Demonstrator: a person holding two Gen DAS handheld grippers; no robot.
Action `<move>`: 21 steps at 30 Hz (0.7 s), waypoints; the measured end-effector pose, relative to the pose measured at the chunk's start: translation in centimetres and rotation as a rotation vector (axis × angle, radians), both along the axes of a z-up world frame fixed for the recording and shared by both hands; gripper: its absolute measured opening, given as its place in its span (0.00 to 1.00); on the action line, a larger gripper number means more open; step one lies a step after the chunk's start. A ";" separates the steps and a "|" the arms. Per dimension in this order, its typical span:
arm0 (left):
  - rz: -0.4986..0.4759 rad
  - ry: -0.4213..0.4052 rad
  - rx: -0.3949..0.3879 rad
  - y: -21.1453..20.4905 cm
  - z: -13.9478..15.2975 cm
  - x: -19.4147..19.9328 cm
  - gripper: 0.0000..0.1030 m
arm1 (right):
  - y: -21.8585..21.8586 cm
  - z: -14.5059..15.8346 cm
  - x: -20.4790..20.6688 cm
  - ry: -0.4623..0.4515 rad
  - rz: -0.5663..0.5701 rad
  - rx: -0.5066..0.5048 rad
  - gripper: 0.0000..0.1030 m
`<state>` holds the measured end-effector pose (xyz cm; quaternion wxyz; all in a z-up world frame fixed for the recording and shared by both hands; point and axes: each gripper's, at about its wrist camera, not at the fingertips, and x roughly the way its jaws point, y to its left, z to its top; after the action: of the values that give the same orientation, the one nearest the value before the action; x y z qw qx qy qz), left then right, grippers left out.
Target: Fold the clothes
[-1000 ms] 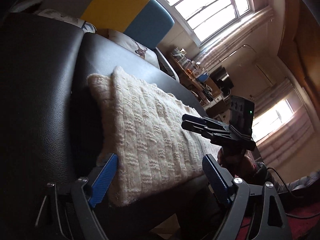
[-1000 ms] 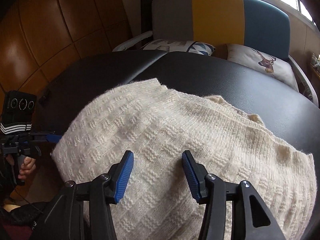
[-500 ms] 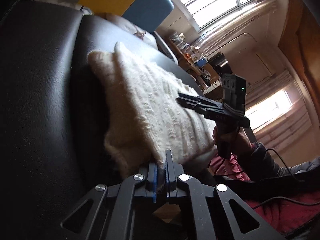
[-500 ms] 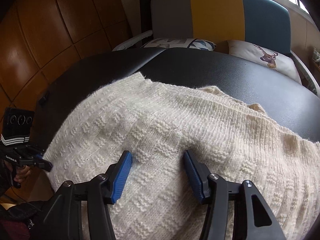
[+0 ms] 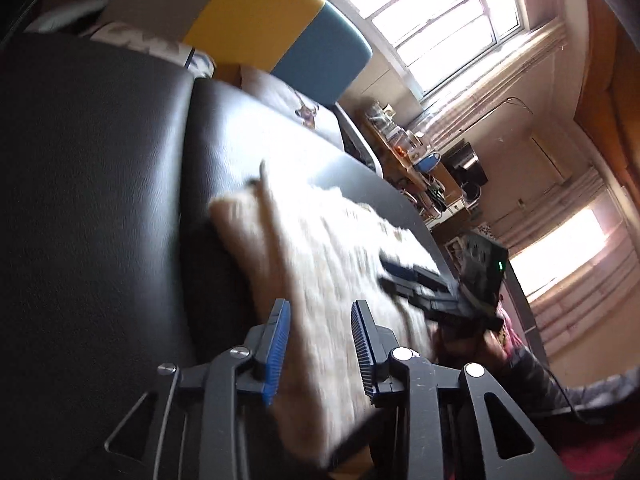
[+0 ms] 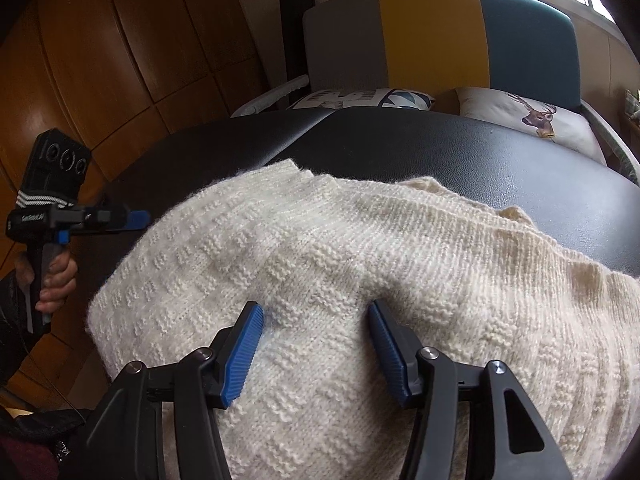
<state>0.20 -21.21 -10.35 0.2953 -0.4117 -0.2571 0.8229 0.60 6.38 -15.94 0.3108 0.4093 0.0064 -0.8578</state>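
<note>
On the black padded desk (image 6: 440,152), in front of the striped sofa (image 6: 440,36), lies the cream knitted sweater (image 6: 360,248). It is already folded into a thick oblong pad. Its long axis runs across the desk from the left gripper's end to the right gripper's end, roughly parallel to the sofa back, and its near edge hangs over the desk edge farthest from the sofa.

The right gripper (image 6: 316,344) sits over the middle of the sweater on the side away from the sofa. Its jaws are spread about halfway, tips resting on or just above the knit, with a low hump of fabric between the blue pads (image 6: 244,348); they do not pinch it. The sweater stretches away from these jaws toward the sofa and out to both sides.

The left gripper (image 5: 320,344) is at the sweater's short end, aimed along its length toward the right gripper (image 5: 424,284). Its jaws are opening. The blurred knit of the sweater (image 5: 344,240) shows in the gap between them, but from the right wrist view the left gripper (image 6: 132,218) hangs just off the end of the fabric, apparently clear of it, so it seems to grip nothing.

By my reading, the next fold turns on that short end: the left gripper is the nearer one, and the sweater lies straight ahead of its jaws, lengthwise, while the right could pin the middle.
</note>
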 end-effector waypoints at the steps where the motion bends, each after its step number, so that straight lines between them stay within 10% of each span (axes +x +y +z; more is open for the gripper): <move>1: -0.001 0.004 -0.014 0.5 0.1 -1.1 0.31 | 0.1 0.0 -0.1 0.001 0.000 -0.007 0.55; 8: -0.017 -0.062 -0.118 2.8 -1.5 -6.5 0.28 | 0.6 0.0 -0.4 -0.015 0.013 -0.032 0.55; 10: -0.021 -0.050 -0.166 3.1 -1.3 -6.6 0.06 | 0.4 0.6 -0.6 -0.037 0.021 0.004 0.55; 17: 0.079 -0.059 -0.338 2.0 -1.8 -4.3 0.06 | 0.6 -0.5 -0.1 0.041 0.038 -0.004 0.56; 21: 0.133 -0.093 -0.288 1.2 -2.9 -4.2 0.06 | 1.0 -0.4 -0.2 0.030 0.037 -0.026 0.56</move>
<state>-4.01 -20.03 -13.23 0.1658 -0.4694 -0.1768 0.8491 0.38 7.41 -16.38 0.3316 0.3923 0.0073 -0.8580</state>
